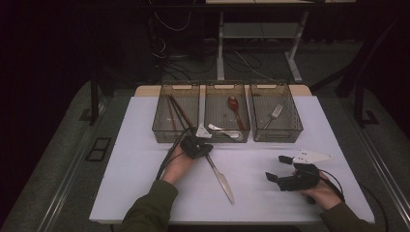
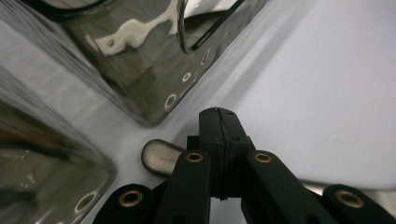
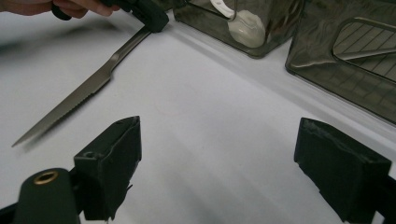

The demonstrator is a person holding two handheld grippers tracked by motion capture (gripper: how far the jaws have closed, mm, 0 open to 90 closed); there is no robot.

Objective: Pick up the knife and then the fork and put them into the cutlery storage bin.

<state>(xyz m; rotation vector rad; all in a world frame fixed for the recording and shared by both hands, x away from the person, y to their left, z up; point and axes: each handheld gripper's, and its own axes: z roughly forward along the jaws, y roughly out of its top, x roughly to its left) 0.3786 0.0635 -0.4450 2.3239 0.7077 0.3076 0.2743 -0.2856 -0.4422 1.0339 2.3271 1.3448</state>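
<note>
White tabletop [image 1: 145, 183] in a pretty dark room, cables and desk legs on the floor behind it, and three smoky see-through bins lined up along the far edge. Left bin [image 1: 177, 115] has chopsticks [image 1: 180, 114] leaning in it, middle bin [image 1: 226, 114] has a red spoon [image 1: 235, 110] plus a white spoon [image 1: 220, 129] near its front wall, right bin [image 1: 275, 112] has a fork [image 1: 272, 116]. Left gripper [image 1: 199, 146] sits just in front of the gap between the left and middle bins, jaws pressed together on the handle of a table knife [image 1: 220, 176]; in the left gripper view the rounded handle end [image 2: 161, 157] pokes out beside the closed black jaws, right by the bin corner. Knife runs from that grip back toward the person across the table, serrated blade lying on or just over the surface, can't tell which. Right gripper [image 1: 279, 170] is well off to the right, near the front edge, jaws spread wide with nothing but bare table between them, and its own view catches the knife [image 3: 74, 100] over to the left
</note>
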